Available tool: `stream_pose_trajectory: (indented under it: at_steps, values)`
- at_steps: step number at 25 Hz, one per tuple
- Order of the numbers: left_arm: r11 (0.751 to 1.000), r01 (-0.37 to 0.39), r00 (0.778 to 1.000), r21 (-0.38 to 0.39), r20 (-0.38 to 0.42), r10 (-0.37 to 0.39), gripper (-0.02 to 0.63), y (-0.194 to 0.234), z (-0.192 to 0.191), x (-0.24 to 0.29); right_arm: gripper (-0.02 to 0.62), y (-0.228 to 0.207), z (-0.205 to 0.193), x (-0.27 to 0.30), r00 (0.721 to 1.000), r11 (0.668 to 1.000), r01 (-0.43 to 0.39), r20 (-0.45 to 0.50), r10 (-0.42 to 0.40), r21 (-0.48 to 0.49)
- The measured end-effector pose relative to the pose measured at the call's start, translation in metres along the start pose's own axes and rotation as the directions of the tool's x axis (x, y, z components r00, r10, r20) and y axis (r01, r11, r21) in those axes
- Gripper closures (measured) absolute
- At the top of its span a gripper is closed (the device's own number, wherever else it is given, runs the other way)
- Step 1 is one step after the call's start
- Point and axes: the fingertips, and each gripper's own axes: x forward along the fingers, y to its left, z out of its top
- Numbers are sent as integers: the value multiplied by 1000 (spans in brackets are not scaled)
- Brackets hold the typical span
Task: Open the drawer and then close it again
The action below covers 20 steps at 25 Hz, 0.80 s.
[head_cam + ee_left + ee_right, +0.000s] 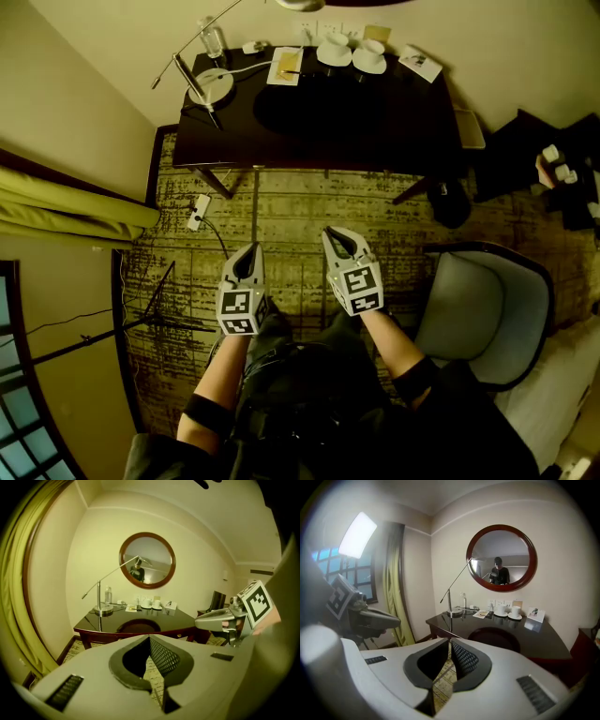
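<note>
Dark wooden desk (pixel 356 122), drawer (pixel 161 633) front indistinct

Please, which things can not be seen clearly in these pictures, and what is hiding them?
- Drawer: head view, hidden under the desk top; left gripper view, too small on the desk front.
- Print on the card: head view, too small.
- Head of the lamp: head view, cut off by the top edge.
</note>
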Motion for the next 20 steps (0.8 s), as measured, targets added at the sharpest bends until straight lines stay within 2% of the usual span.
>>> stream_pose_trajectory:
  at_steps: [4,7,10,12,14,17,20]
  values:
    - [999,-46,999,-17,-18,46,604,24,-14,-1,541,24,-19,55,997,981,-35,-74,21,-189]
    - [998,-51,999,-21,-18,51,604,42,-25,-1,494,40,-41,107,990,926,-57,-139,5,-373]
    - [996,-68,998,-49,-9,68,604,64,-42,4,471,48,-59,157,984,823,-52,-170,-55,-566]
    - [991,-95,995,-98,11,96,604,80,-51,12,433,52,-70,192,984,745,-45,-158,-82,-665]
    - [989,-107,993,-101,32,110,604,93,-65,24,396,52,-81,227,986,685,-24,-128,-102,-729]
    - [993,-114,992,-41,54,116,604,109,-94,46,391,44,-101,276,985,610,13,-94,-143,-793]
    - [988,-133,985,-81,96,141,604,122,-118,72,391,37,-119,321,986,513,23,-65,-153,-858]
